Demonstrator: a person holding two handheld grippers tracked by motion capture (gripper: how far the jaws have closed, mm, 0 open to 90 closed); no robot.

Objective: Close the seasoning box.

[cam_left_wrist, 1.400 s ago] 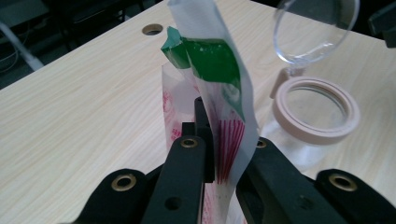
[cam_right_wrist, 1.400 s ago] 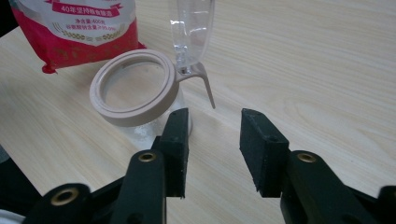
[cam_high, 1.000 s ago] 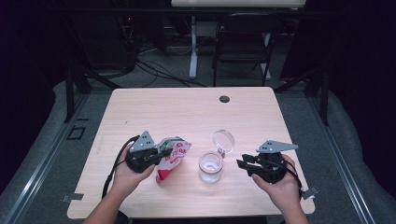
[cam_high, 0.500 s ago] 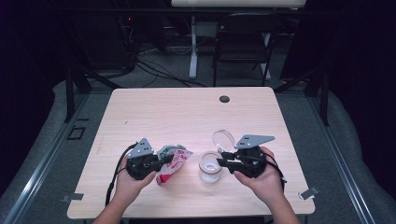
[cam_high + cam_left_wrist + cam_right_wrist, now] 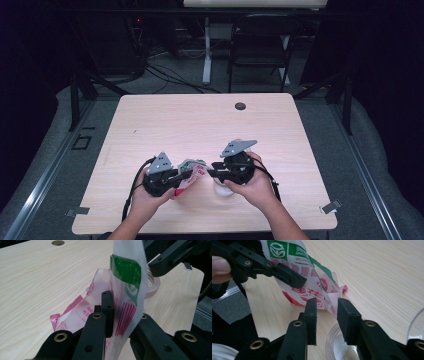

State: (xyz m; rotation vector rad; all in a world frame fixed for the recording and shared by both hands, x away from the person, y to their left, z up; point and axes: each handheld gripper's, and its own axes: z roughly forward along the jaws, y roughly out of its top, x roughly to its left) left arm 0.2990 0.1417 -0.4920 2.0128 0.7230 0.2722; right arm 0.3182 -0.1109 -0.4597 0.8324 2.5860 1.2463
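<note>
1. High view: both my grippers sit over the near middle of the table (image 5: 150, 120), the left gripper (image 5: 186, 175) and right gripper (image 5: 214, 173) pointing at each other, tips close.
2. My left jaws are clamped on the bag (image 5: 190, 172), a crinkled red, white and green pouch that lies between the two grippers.
3. Left gripper view: the bag (image 5: 125, 300) stands upright between my left jaws, its green band at the top and its lower folds spread on the wood.
4. Those left jaws have just eased apart a little, yet the bag's film is pinched between them.
5. Right gripper view: my right jaws stand parted, with only a corner of the bag (image 5: 312, 287) just ahead of the tips, not pressed by either pad.
6. The jar (image 5: 339, 345), clear, open-topped and with white powder in it, stands right under my right gripper.
7. In the left gripper view, the jar (image 5: 152, 285) is just behind the bag.
</note>
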